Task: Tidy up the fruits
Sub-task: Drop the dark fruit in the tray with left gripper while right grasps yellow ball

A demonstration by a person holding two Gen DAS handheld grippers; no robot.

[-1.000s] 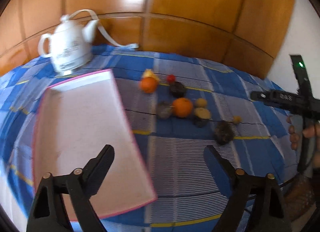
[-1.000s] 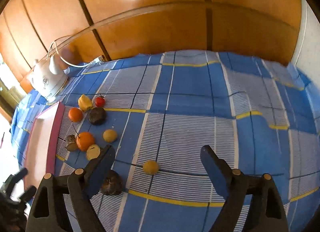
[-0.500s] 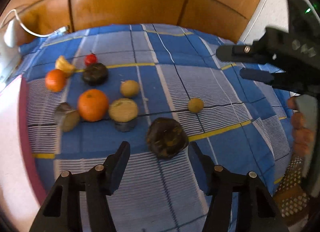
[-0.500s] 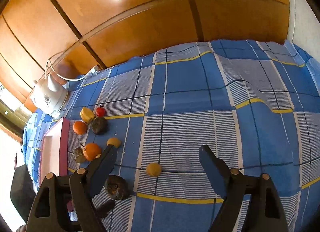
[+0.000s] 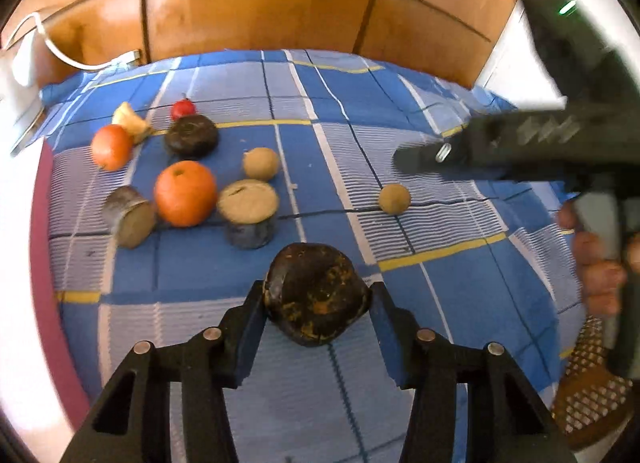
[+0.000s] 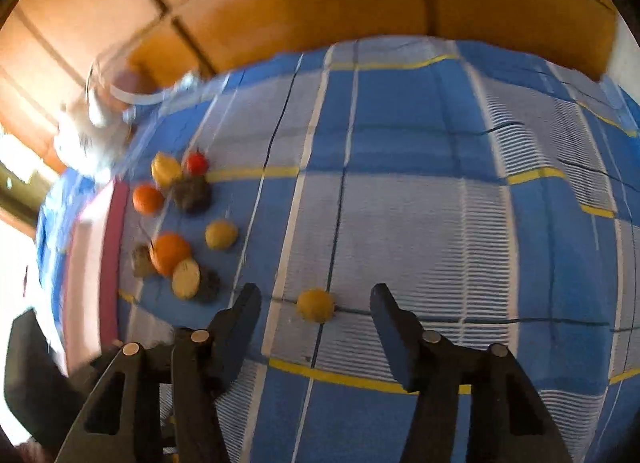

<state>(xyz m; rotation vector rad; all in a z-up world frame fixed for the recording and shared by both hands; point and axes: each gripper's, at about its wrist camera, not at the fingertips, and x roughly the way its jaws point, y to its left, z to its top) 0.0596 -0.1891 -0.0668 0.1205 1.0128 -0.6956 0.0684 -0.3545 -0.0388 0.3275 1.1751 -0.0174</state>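
My left gripper (image 5: 316,299) has its fingers on both sides of a dark brown wrinkled fruit (image 5: 314,297) that rests on the blue checked cloth (image 5: 400,111); the fingers touch or nearly touch it. Beyond it lie a large orange (image 5: 185,193), a small orange (image 5: 111,146), two cut brown halves (image 5: 249,211), a dark round fruit (image 5: 192,135), a red cherry-like fruit (image 5: 183,108) and two small tan balls (image 5: 394,198). My right gripper (image 6: 316,299) is open, with a small tan ball (image 6: 315,304) just ahead between its fingers.
A white tray with a pink rim (image 5: 38,263) lies at the left of the fruits. A white kettle (image 6: 86,135) with a cord stands at the back left by the wooden wall. The right gripper's body (image 5: 540,143) and the hand holding it show at the right.
My left gripper swung right from the tray, moved in on the dark brown fruit and narrowed around it. My right gripper moved forward and down towards the small tan ball.
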